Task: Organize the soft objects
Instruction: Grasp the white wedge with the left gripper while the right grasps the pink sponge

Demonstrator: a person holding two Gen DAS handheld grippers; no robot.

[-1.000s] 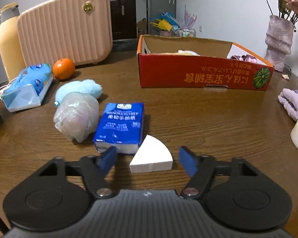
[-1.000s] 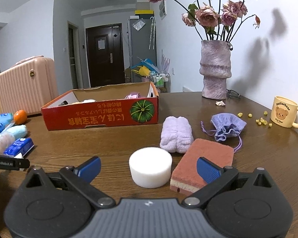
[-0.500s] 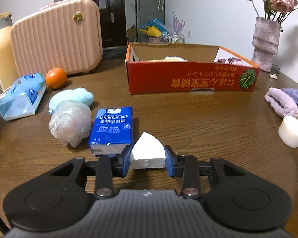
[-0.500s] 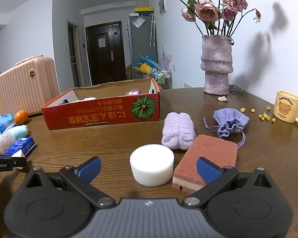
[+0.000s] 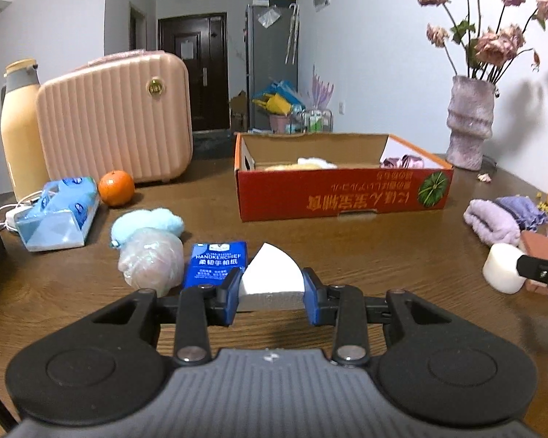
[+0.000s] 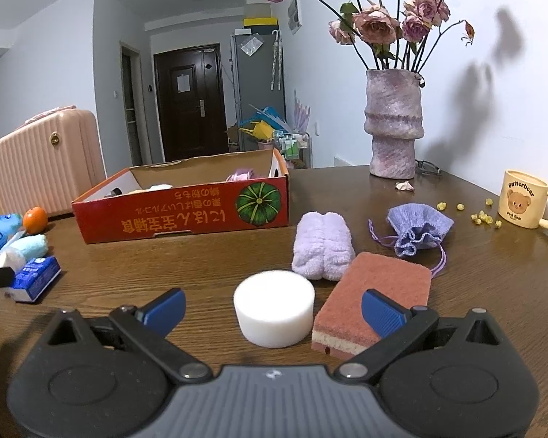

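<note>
Plainly, item in hand: a white wedge-shaped sponge (image 5: 270, 273), a quarter-round slab with a curved far edge and flat straight sides.
Where it is: between the blue pads of the left gripper (image 5: 271, 294), apparently lifted just clear of the wooden table (image 5: 347, 244), beside the blue handkerchief pack (image 5: 215, 261).
Likely handling: very light, soft and springy; it should give under pressure and not break, though a hard squeeze would dent it.
Best hold: across the two straight sides near the thick rear face, as now; the thin curved edge would probably fold.
Left gripper: drawn in tight, both pads pressed against the wedge's sides; the jaws have just been closing onto it.
Right gripper (image 6: 272, 308): spread wide, holding nothing; a white round sponge (image 6: 274, 308) sits on the table between its fingers, untouched.
Beside it: a pink scouring sponge (image 6: 380, 292) lies close by the right-hand finger; contact cannot be told.
Likely destination: the red cardboard box (image 5: 343, 191), already holding a few soft things.
</note>
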